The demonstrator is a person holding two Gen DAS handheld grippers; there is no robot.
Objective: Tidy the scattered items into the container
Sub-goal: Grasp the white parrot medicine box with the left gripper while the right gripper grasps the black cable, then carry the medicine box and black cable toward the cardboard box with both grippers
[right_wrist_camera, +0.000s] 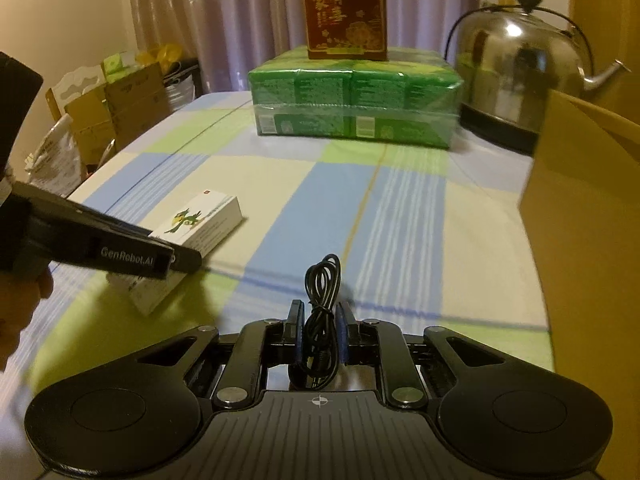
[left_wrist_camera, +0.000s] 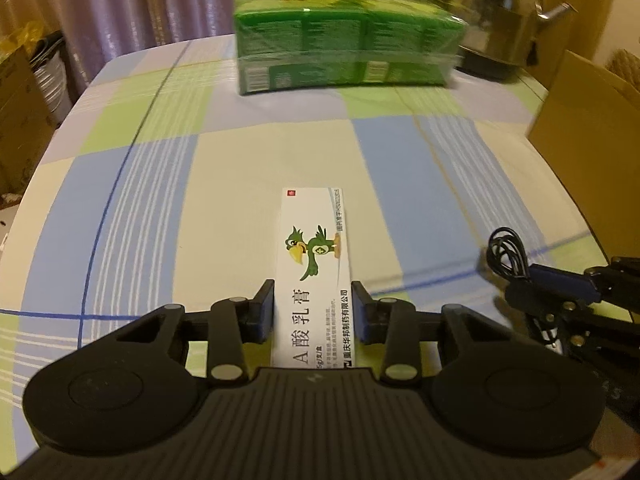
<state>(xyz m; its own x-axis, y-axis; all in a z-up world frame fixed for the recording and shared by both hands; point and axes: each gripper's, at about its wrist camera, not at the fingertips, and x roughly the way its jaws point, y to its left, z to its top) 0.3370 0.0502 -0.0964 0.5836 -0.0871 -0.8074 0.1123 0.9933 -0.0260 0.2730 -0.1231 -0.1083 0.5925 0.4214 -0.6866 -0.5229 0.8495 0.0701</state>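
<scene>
The left gripper (left_wrist_camera: 314, 312) has its two fingers straddling a white ointment box (left_wrist_camera: 312, 276) that lies flat on the checked tabletop (left_wrist_camera: 160, 200). The pads sit just beside the long sides of the box; whether they already press on it I cannot tell, since a sliver of gap seems to show on the left side. The right gripper (right_wrist_camera: 320, 332) is closed on a coiled black cable (right_wrist_camera: 320, 304), the loops standing up between the fingers and the plug end hanging low at the near side.

The box looks like thin card: light, stiff along its length, but easy to crush if squeezed hard. Taking it across the narrow width near the middle, as the fingers are set now, seems the sound hold. The cable is soft and springy; its loops could slide out of a loose pinch, so a firm hold around the bundled middle suits it.

The cardboard container (right_wrist_camera: 588, 208) stands at the right edge of the tabletop. At the far end sit a green wrapped pack (right_wrist_camera: 354, 100) and a steel kettle (right_wrist_camera: 516, 80).
</scene>
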